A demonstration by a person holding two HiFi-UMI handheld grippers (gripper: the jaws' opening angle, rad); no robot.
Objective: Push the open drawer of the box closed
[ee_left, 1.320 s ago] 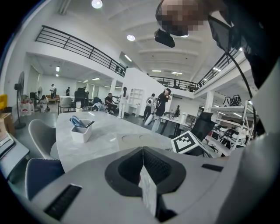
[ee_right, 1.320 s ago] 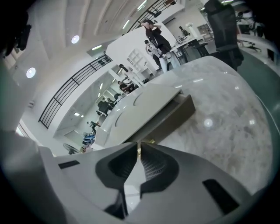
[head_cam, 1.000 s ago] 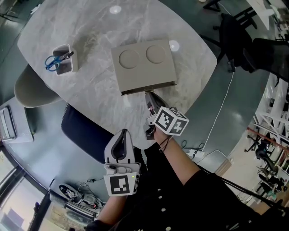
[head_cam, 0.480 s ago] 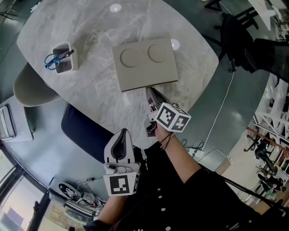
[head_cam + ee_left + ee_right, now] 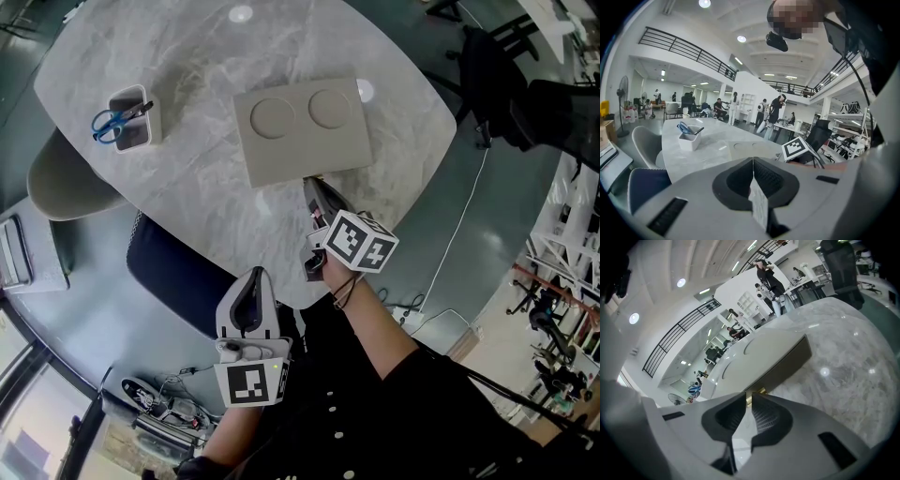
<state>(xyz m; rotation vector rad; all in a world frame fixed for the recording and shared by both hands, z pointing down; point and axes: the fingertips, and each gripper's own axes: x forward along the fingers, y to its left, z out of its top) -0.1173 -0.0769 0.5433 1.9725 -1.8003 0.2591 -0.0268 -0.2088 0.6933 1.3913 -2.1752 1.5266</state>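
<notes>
A flat beige box (image 5: 302, 131) with two round dents in its lid lies on the marble table (image 5: 187, 56). Its drawer front (image 5: 787, 364) faces me and sits flush with the box. My right gripper (image 5: 313, 186) is shut, and its tips rest against the small gold knob (image 5: 756, 392) in the middle of that front. My left gripper (image 5: 254, 277) is shut on nothing. It hangs off the table's near edge, close to my body. In the left gripper view the box (image 5: 754, 147) lies beyond the shut jaws.
A white cup (image 5: 129, 120) with blue scissors stands at the table's left. A grey chair (image 5: 66, 187) and a dark blue chair (image 5: 173, 272) stand by the near-left edge. A cable runs over the floor at right.
My right gripper has pushed forward. The dark gap along the box's front has vanished as the drawer slid in, and the box has shifted slightly away. The left gripper has not moved.
</notes>
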